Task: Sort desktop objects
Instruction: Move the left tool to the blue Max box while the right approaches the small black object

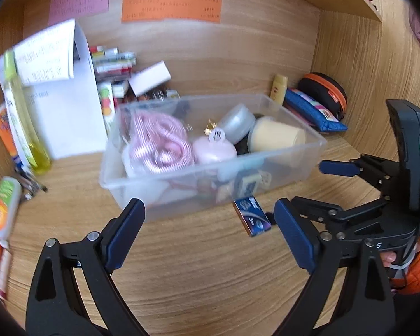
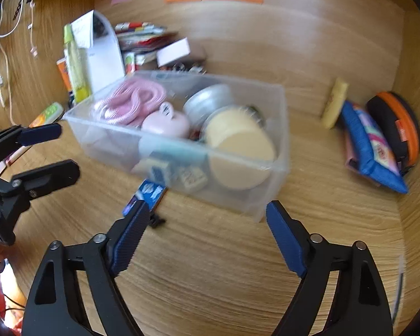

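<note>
A clear plastic bin [image 1: 308, 131] [image 2: 280, 128] sits mid-desk, holding a pink coiled cable [image 1: 159, 140], a pink round case [image 1: 214, 151], a silver tin [image 1: 238, 120] and a cream jar [image 1: 277, 137] [image 2: 238, 145]. A small blue box [image 1: 252, 218] [image 2: 147, 196] lies on the desk against the bin's front wall. My left gripper [image 1: 210, 229] is open and empty, in front of the bin. My right gripper [image 2: 207, 232] is open and empty, its left finger beside the blue box; it also shows in the left wrist view [image 1: 308, 190].
Papers [image 1: 61, 89], a yellow bottle [image 1: 28, 128] and stacked packets [image 1: 112, 64] stand back left. A blue pouch [image 2: 369, 145], an orange-black case [image 2: 397, 128] and a yellow tube [image 2: 334, 103] lie by the right wall. A green-orange tube [image 1: 2, 204] lies far left.
</note>
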The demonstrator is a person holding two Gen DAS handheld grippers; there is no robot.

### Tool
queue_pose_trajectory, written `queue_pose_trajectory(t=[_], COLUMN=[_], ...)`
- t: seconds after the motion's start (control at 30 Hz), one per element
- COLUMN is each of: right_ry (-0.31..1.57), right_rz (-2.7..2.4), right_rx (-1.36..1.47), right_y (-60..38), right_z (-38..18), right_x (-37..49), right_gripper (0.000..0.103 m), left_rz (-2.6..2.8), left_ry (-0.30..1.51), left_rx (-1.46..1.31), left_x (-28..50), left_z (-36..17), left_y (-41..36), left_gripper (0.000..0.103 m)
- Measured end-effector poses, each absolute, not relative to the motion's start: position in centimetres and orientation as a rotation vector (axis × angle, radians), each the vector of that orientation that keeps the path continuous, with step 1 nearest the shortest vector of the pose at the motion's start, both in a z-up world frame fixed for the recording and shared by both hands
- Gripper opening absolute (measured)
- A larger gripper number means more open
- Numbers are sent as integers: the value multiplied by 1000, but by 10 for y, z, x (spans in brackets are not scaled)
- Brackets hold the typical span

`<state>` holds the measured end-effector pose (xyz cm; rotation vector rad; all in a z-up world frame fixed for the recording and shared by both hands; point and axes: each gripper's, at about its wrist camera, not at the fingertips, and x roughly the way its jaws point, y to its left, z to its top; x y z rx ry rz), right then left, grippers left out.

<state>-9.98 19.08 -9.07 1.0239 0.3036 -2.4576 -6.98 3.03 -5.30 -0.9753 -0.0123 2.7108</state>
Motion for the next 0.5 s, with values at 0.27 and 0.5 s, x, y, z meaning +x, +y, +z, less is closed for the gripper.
queue_pose_trajectory(t=[0.27,0.5], right_ry=[365,373], right_rz=[-2363,-2335], right_rx=[1069,1065], right_y=[173,167], right_z=[-108,-112], right_x=[-100,-99], right_gripper=[53,53], left_rz=[2655,2624], left_ry=[-89,-196], left_rx=[-1034,-1072], left_x=[-78,-83], left_z=[-69,-74], left_y=[27,15], left_gripper=[94,94])
